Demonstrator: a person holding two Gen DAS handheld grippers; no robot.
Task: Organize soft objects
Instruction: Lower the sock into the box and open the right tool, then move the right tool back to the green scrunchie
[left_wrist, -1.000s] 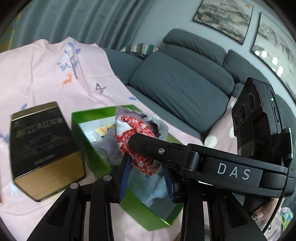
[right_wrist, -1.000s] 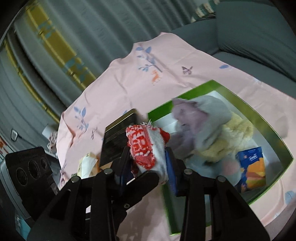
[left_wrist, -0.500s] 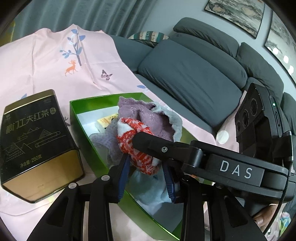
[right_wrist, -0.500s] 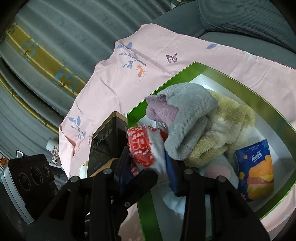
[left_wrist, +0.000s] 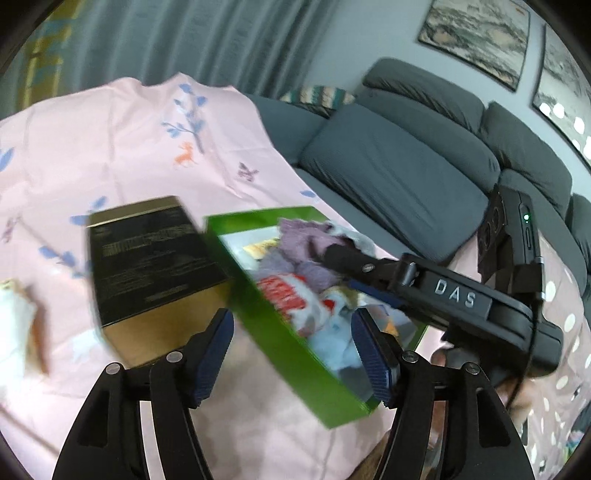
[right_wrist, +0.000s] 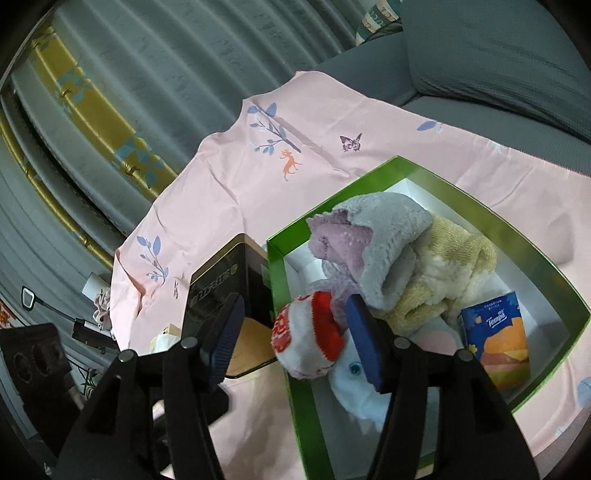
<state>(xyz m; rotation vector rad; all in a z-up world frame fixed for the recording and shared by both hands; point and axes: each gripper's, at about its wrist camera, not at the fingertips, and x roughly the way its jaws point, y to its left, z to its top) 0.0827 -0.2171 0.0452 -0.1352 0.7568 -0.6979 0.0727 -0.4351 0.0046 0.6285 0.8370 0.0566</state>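
A red-and-white sock (right_wrist: 306, 336) lies in the near left corner of the green box (right_wrist: 480, 221), on other soft things. My right gripper (right_wrist: 295, 332) straddles it with jaws opening; the left pad stands clear of the sock. In the left wrist view the sock (left_wrist: 291, 299) sits inside the green box (left_wrist: 295, 350). My left gripper (left_wrist: 291, 339) hangs in front of the box wall, jaws opening, nothing between them. The right gripper's finger (left_wrist: 354, 262) reaches into the box from the right.
The box also holds a grey-purple sock (right_wrist: 373, 236), a yellow-cream sock (right_wrist: 447, 273), a pale blue soft item (right_wrist: 354, 384) and a Tempo tissue pack (right_wrist: 495, 343). A black-and-gold tin (left_wrist: 147, 254) stands left of it on pink cloth (left_wrist: 110, 140). Behind runs a grey sofa (left_wrist: 399, 177).
Both grippers were shut on the red-and-white sock; both have opened and it now rests in the box. The left gripper has drawn back from the box.
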